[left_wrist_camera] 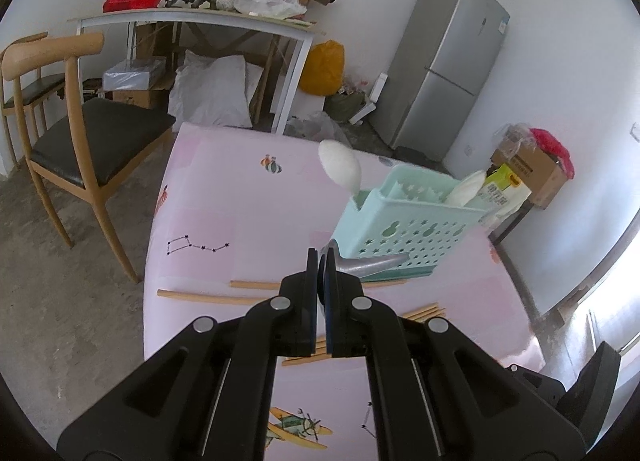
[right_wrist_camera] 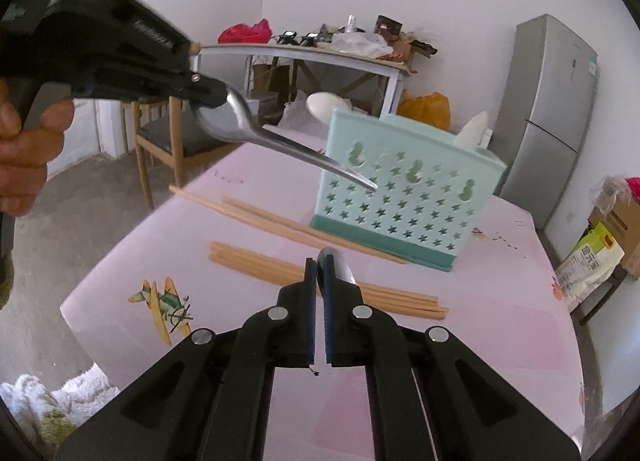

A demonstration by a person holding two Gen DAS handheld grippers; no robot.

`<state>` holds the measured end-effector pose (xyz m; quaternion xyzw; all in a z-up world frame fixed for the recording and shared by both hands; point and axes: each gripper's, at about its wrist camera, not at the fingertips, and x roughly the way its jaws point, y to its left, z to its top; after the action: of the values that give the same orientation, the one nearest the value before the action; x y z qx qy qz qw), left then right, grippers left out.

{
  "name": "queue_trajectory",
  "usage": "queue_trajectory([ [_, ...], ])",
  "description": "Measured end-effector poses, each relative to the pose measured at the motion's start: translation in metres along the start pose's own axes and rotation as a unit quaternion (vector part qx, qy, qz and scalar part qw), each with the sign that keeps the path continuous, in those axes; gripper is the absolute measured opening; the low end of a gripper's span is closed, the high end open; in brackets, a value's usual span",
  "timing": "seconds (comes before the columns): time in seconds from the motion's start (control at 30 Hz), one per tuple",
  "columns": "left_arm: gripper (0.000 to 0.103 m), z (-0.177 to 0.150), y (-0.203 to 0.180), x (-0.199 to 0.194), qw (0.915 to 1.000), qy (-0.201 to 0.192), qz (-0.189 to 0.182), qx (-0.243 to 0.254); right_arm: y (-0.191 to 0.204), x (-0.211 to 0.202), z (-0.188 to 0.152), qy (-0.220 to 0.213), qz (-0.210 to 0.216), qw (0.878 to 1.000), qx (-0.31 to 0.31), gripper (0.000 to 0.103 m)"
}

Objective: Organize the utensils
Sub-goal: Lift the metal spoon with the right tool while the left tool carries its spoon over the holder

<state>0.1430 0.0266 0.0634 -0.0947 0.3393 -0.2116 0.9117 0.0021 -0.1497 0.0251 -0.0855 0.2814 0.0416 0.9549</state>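
Observation:
A mint-green caddy (left_wrist_camera: 408,221) (right_wrist_camera: 408,197) with star holes stands on the pink tablecloth (left_wrist_camera: 240,201) (right_wrist_camera: 500,301). Two white spoons (left_wrist_camera: 340,165) (right_wrist_camera: 324,107) stick up from it. My left gripper (left_wrist_camera: 319,257) (right_wrist_camera: 208,97) is shut on the bowl of a metal spoon (left_wrist_camera: 368,263) (right_wrist_camera: 280,141), held in the air, its handle pointing at the caddy. My right gripper (right_wrist_camera: 319,263) is shut on a second metal spoon (right_wrist_camera: 342,267); only its rounded end shows past the right finger. Wooden chopsticks (left_wrist_camera: 208,297) (right_wrist_camera: 260,261) lie loose in front of the caddy.
A person's hand (right_wrist_camera: 24,149) grips the left tool's handle. A white towel (right_wrist_camera: 60,401) lies at the table's near left corner. A wooden chair (left_wrist_camera: 80,133) stands left of the table. Beyond are a cluttered white table (left_wrist_camera: 192,17), a grey fridge (left_wrist_camera: 448,61) and cardboard boxes (left_wrist_camera: 536,173).

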Motion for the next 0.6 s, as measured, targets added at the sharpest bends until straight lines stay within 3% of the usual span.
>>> queue_trajectory([
  [0.3, 0.001, 0.03, -0.022, -0.034, 0.998, -0.053, -0.014, 0.033, -0.044, -0.027, 0.02, -0.014, 0.017, 0.997, 0.075, 0.002],
  [0.6, 0.001, 0.06, -0.043, -0.031, 0.9923, -0.077, 0.022, 0.095, -0.083, -0.043, 0.039, -0.036, 0.036, 0.989, 0.136, 0.002],
])
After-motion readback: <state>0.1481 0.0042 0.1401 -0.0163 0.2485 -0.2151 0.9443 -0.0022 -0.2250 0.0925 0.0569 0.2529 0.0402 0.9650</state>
